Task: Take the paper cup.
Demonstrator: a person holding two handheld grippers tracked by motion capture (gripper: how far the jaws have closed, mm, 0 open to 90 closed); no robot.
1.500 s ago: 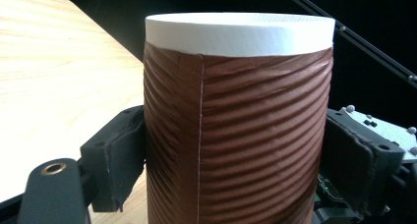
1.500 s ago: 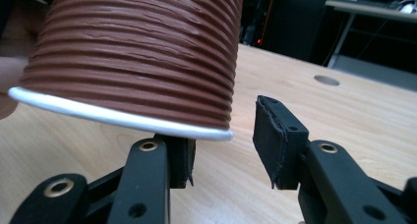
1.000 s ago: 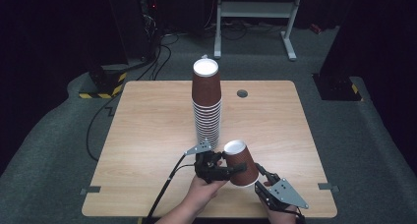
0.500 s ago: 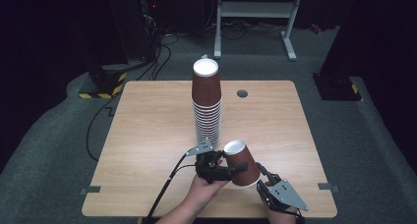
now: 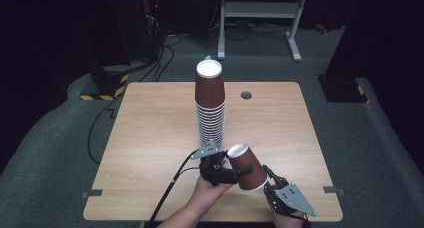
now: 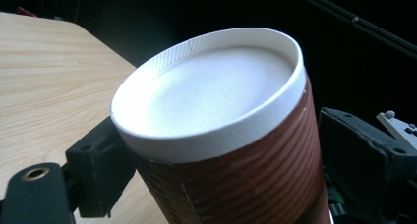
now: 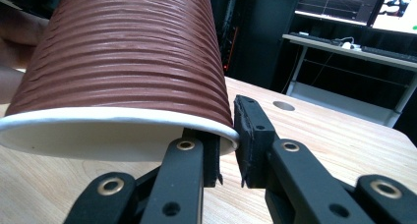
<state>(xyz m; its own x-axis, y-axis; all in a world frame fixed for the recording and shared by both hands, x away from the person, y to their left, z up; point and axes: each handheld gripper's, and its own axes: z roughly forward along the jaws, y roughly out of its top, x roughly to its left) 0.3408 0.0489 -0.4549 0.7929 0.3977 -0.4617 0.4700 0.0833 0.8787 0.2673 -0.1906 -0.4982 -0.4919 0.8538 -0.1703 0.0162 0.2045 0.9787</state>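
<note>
A single brown ribbed paper cup (image 5: 246,166) hangs tilted above the table's front edge, its white base (image 6: 211,91) up and to the left. My left gripper (image 5: 227,170) straddles the cup near its base. Its jaws have just been opening, and the right pad (image 6: 361,155) stands slightly off the cup wall. My right gripper (image 5: 265,175) has the cup's white rim (image 7: 147,117) between its jaws, one inside the mouth and one outside. These jaws have just been closing on the rim. A tall stack of upturned brown cups (image 5: 210,105) stands mid-table.
The wooden table (image 5: 150,128) has a round cable hole (image 5: 246,95) behind the stack. Cables trail off the front left edge. A white metal frame (image 5: 260,18) and dark equipment stand on the floor beyond the table.
The cup and both hands keep their places in the high view. I see no clear shift there in either pair of jaws.
</note>
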